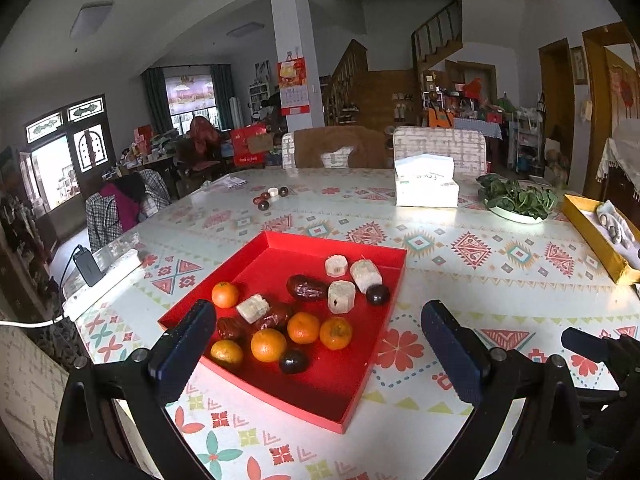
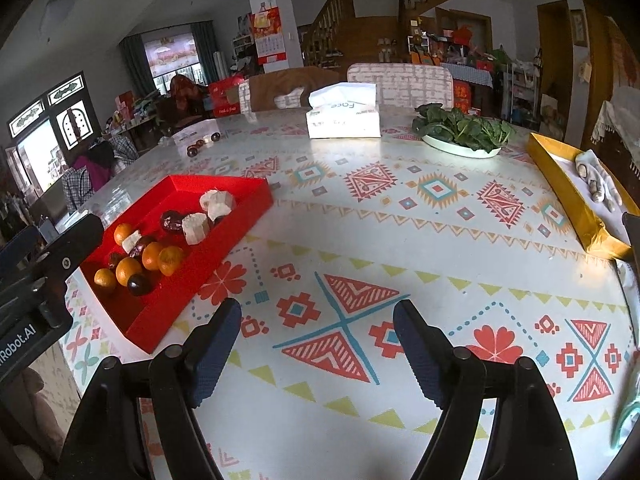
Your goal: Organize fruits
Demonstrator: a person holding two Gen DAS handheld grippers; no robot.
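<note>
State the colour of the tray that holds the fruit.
The tray is bright red, inside and out; the left wrist view shows it best.

My left gripper (image 1: 316,344) tilts gently downward, its fingers (image 1: 182,346) spread wide with nothing between them. My right gripper (image 2: 318,354) points more steeply down, fingers (image 2: 420,354) parted and empty too, just beside the left.
</note>
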